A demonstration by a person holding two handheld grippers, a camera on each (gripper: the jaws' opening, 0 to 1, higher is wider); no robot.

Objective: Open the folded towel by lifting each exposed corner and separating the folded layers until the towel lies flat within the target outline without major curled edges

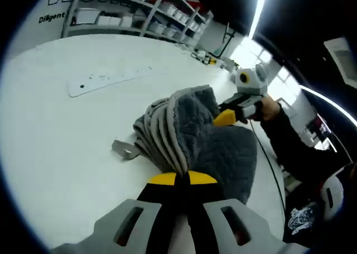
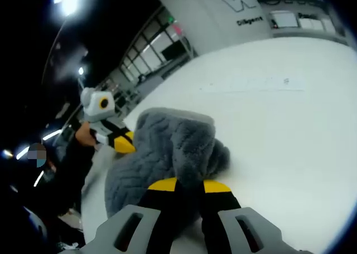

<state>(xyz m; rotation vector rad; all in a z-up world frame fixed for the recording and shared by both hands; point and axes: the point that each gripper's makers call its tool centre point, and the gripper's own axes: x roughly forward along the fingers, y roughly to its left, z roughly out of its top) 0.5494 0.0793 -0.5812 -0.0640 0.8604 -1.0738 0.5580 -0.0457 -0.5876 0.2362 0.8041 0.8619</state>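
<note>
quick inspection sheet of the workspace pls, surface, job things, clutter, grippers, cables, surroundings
surface: white table, mostly bare around the work.
job's things: grey towel, bunched and partly lifted, folds gathered into a ridge; not flat. No target outline can be made out.
clutter: long white strip lying beyond the towel; small grey tab at the towel's edge.
grippers: left gripper shut on a towel fold; right gripper shut on the towel's other side, a hand behind it.
cables: thin dark line running along the table's far edge, possibly a cable.
surroundings: shelving with white bins; ceiling strip light; bright windows.
</note>
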